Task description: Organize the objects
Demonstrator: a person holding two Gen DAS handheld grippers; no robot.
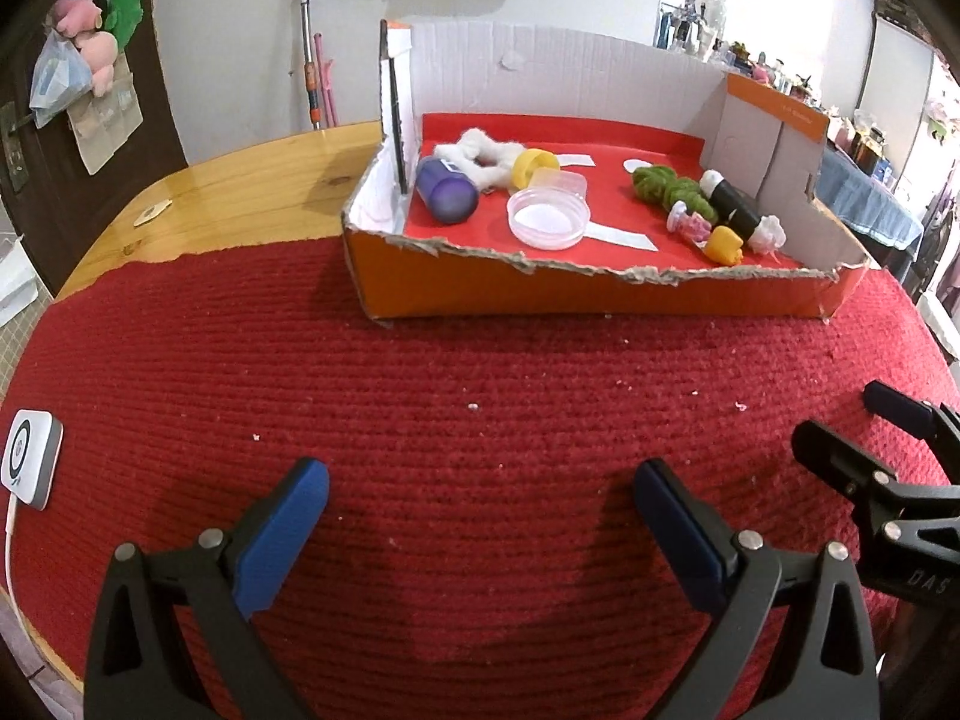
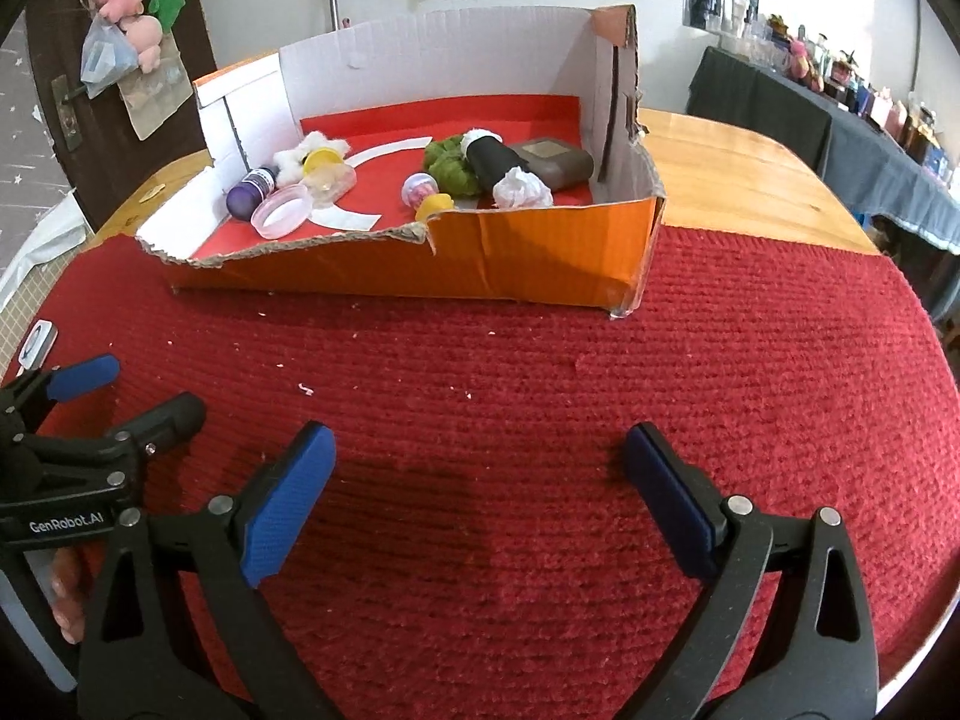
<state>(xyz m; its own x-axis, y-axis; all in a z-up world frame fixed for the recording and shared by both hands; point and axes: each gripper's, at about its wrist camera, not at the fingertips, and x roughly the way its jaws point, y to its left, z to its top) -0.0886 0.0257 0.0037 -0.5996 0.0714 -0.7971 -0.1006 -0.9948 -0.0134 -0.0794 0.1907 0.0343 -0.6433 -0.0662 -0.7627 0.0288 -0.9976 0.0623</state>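
Left wrist view: left gripper (image 1: 480, 504) and right gripper (image 2: 477, 474) both wide, empty; clear round plastic lid (image 1: 547, 219) upper centre, in torn orange cardboard box (image 1: 540, 294) — prob. light, slippery, pinch rim.

Left gripper (image 1: 480, 516) and right gripper (image 2: 477, 483) hover side by side, blue-padded fingers (image 1: 282, 534) spread wide, holding nothing.

A round wooden desk (image 2: 738, 180) under a red knitted cloth (image 1: 420, 420) stands before a white wall (image 1: 240, 30); dark brown door (image 1: 36, 180) left, cluttered blue-draped side table (image 2: 840, 120) right.

Black tongs (image 1: 480, 486); blue pads (image 2: 288, 510)
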